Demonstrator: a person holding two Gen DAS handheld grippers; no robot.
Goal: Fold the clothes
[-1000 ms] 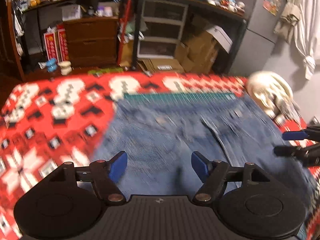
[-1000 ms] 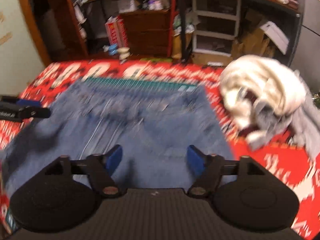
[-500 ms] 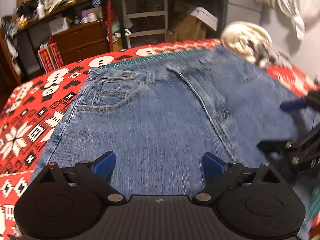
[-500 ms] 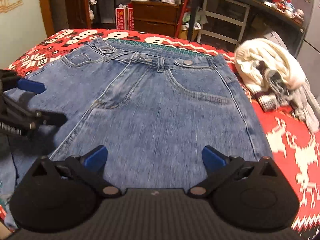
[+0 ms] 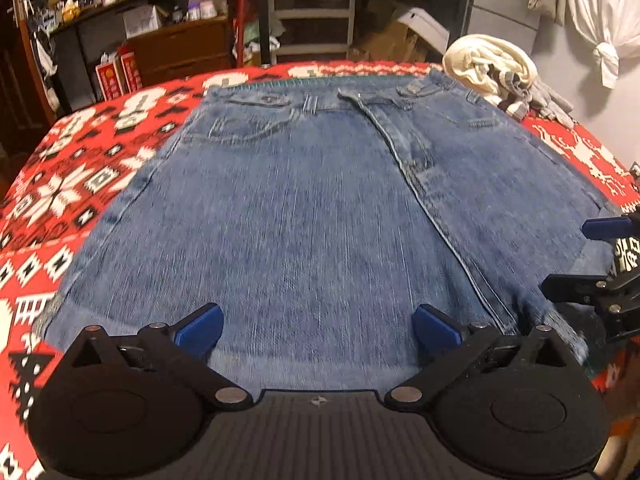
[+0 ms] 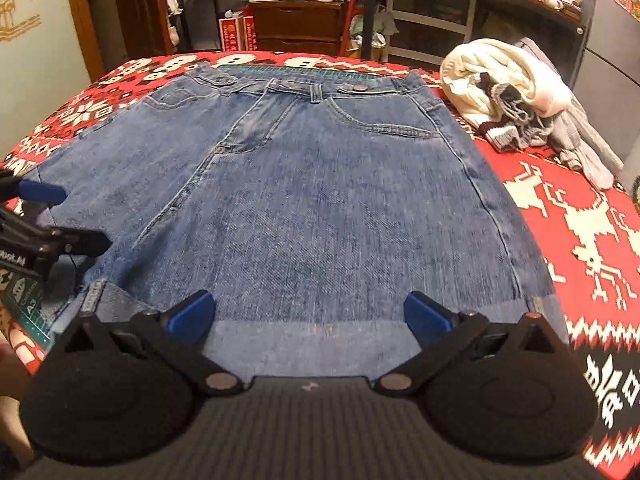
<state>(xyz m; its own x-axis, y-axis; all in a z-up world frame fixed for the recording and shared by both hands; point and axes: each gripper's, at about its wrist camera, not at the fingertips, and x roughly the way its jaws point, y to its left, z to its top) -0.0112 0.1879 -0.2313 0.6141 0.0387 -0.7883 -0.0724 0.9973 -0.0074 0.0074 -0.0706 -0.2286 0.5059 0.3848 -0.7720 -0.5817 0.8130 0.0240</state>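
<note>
our left gripper (image 5: 316,326) and right gripper (image 6: 310,316) both stood wide open and held nothing, each low over the near hem of the denim shorts (image 5: 320,208). the shorts lay flat, front up, in the middle of the bed, waistband toward its far edge, on a red patterned blanket (image 5: 60,184). we judged the spreading done and the first fold about to begin. next, each gripper needed to close on a near hem corner, lifting both layers evenly. a pile of cream and grey clothes (image 6: 516,96) sat by the far right corner, touching the waistband's end, where it could crowd a sideways fold. a green cutting mat (image 6: 24,304) peeked out at the near left edge.
</note>
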